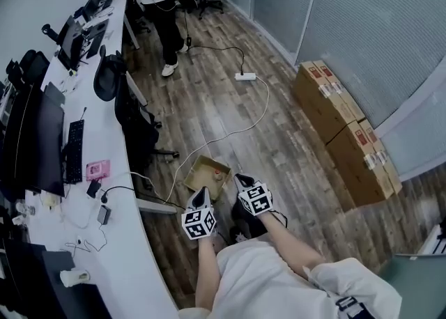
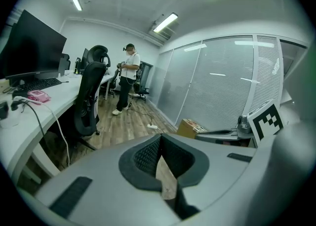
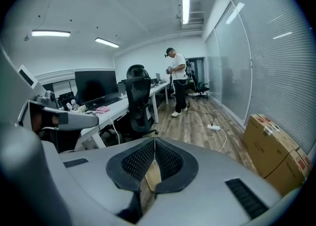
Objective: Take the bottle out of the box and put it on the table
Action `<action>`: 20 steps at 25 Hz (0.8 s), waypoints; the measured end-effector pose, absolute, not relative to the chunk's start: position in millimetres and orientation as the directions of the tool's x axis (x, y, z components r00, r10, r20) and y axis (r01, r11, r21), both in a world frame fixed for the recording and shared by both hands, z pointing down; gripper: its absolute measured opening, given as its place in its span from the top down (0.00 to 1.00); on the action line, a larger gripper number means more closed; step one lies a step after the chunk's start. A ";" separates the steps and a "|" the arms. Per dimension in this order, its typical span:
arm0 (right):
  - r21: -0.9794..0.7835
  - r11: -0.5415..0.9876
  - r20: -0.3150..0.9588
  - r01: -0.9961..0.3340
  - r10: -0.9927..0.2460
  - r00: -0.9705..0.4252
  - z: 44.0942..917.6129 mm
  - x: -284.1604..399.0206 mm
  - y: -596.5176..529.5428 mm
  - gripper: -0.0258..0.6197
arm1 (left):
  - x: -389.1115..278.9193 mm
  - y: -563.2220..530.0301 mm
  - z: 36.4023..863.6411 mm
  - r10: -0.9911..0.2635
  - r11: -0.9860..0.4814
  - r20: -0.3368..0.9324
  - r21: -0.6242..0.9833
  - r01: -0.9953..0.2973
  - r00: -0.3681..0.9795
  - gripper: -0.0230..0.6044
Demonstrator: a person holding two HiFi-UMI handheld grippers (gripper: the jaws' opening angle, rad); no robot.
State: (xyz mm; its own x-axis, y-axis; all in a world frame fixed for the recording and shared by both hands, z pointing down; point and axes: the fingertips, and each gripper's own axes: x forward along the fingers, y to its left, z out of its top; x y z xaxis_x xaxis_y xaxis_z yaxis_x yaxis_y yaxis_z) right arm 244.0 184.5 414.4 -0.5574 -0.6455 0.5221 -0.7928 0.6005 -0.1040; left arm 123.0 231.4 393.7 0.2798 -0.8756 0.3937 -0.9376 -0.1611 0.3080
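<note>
Both grippers at near edge of open box (image 1: 198,171) on wood floor (image 1: 279,147), just right of white table (image 1: 129,241). Left gripper (image 1: 203,196) fingers clenched together, empty. Right gripper (image 1: 242,182) likewise pinched tight on nothing. Bottle (image 1: 218,171) only reddish speck inside box, right side. White cable (image 1: 230,133) curves past box toward far power strip (image 1: 244,76). Office chair (image 1: 136,126) far left of box. Stacked cartons (image 1: 341,129) along right wall, bare floor between.

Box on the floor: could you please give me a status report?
Left gripper, right gripper shut, both empty, pointing at open box. Bottle not made out; small reddish item inside. White cable on floor beside box.
</note>
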 end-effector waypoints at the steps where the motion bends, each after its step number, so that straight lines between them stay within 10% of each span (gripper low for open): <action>1: -0.110 0.602 0.523 -0.791 -0.642 -0.561 416.0 240.6 179.4 0.90 | 118.9 227.5 396.0 -0.874 -0.156 0.400 0.306 -0.939 0.276 0.94; 20: -0.208 0.624 0.483 -0.753 -0.604 -0.634 429.5 198.7 102.0 0.90 | 64.5 138.3 398.2 -0.869 -0.087 0.448 0.285 -0.955 0.213 0.94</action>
State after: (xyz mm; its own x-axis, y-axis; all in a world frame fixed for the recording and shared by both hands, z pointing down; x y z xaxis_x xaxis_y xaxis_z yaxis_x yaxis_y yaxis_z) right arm 198.7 102.0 429.5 -0.6336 -0.6041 0.4834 -0.7534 0.6238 -0.2080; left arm 64.5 138.3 398.2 0.2126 -0.8686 0.4476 -0.9547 -0.0869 0.2847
